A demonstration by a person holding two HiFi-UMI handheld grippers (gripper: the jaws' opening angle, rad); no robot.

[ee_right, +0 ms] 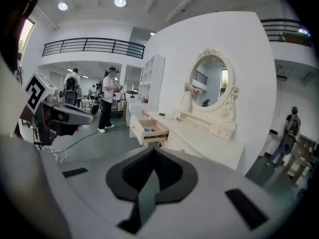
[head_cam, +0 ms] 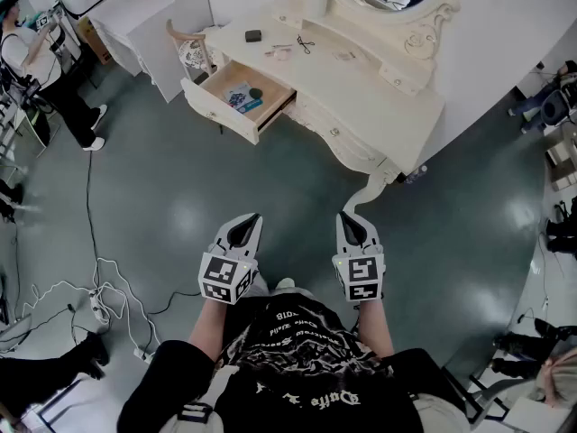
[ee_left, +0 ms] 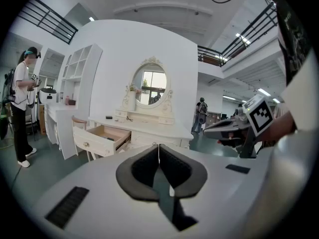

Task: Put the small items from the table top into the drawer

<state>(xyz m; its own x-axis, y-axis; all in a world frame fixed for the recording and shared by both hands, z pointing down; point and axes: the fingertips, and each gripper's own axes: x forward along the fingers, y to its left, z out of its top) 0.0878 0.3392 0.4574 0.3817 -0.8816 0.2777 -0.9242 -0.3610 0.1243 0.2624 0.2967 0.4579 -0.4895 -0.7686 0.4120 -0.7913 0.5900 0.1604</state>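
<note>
A cream dressing table [head_cam: 388, 106] stands ahead of me, a few steps away across the floor. Its left drawer [head_cam: 236, 97] is pulled open, with a blue packet and a dark item inside. On the table top lie a small black box [head_cam: 253, 35], a black looped item [head_cam: 305, 43] and some pale small bits [head_cam: 279, 52]. My left gripper [head_cam: 252, 219] and right gripper [head_cam: 348, 218] are held side by side in front of my chest, both shut and empty. The open drawer [ee_left: 102, 136] shows in the left gripper view, and the drawer [ee_right: 149, 128] also in the right gripper view.
A person [head_cam: 36, 61] stands at the far left near a white desk [head_cam: 135, 7]. A stool [head_cam: 189, 52] sits beside the drawer. White cables and a power strip [head_cam: 99, 296] lie on the floor at my left. Gear and seated people line the right edge [head_cam: 554, 233].
</note>
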